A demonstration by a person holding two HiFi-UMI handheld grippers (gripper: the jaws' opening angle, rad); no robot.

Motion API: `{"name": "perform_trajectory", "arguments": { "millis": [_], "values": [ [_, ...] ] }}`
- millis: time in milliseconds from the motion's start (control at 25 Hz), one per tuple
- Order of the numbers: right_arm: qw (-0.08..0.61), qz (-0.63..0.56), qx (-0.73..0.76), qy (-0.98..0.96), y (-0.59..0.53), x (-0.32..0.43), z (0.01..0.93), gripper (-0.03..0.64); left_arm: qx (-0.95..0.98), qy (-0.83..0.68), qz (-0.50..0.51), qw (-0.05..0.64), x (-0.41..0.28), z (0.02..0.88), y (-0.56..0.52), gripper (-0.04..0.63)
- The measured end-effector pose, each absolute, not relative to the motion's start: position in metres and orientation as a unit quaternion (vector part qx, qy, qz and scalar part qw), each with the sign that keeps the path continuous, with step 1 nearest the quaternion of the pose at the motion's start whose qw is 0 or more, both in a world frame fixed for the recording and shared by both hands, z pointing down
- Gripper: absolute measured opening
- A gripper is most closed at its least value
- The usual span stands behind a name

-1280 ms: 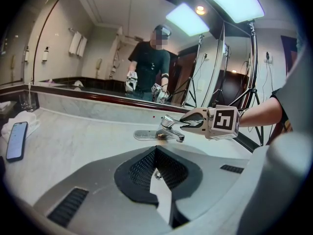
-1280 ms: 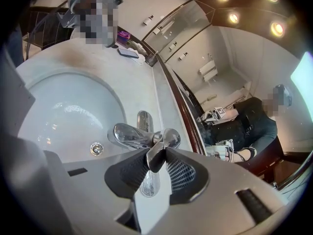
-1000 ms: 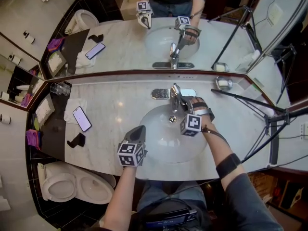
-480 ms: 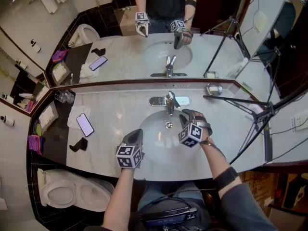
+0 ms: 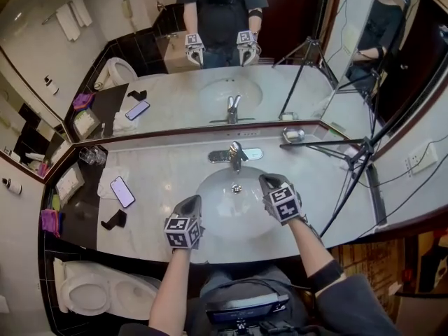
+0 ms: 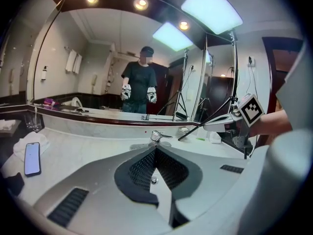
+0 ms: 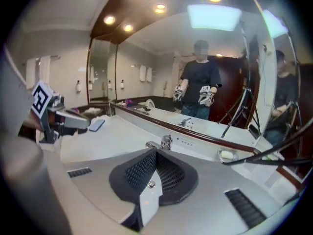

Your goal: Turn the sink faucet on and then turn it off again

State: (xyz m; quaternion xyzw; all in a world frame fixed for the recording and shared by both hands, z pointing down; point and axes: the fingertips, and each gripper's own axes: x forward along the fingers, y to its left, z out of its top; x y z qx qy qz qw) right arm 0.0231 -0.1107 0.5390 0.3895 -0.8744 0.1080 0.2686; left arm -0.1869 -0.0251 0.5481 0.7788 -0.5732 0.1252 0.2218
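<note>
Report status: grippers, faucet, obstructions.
Left gripper shut, empty. Right gripper just closed, empty, off the faucet. No water visible. Tripod leg off to the side.

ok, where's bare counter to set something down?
Bare marble: between the phone and the basin, and right of the basin up to the tripod legs. Behind the basin sit the faucet and soap dish. Left end is crowded: glasses, phone on cloth, black item.

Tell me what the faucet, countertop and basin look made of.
Faucet: polished chrome-like metal, mirror-bright highlights. Countertop: probably polished marble or lookalike stone, pale with grey veining and glare. Basin: likely glazed white ceramic, smooth and uniformly glossy.
</note>
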Motion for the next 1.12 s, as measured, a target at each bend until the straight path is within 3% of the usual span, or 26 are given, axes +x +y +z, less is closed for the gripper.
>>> {"name": "perform_trajectory", "arguments": {
  "millis": [400, 1120],
  "values": [
    [0.175, 0.227, 0.427, -0.858, -0.08, 0.062, 0.527, 0.014, 0.787, -0.569, 0.127, 0.202, -0.187, 0.525, -0.006, 0.0],
    [0.186, 0.22, 0.434, -0.854, -0.054, 0.08, 0.531, 0.012, 0.792, -0.566, 0.127, 0.192, -0.18, 0.514, 0.01, 0.0]
  ]
}}
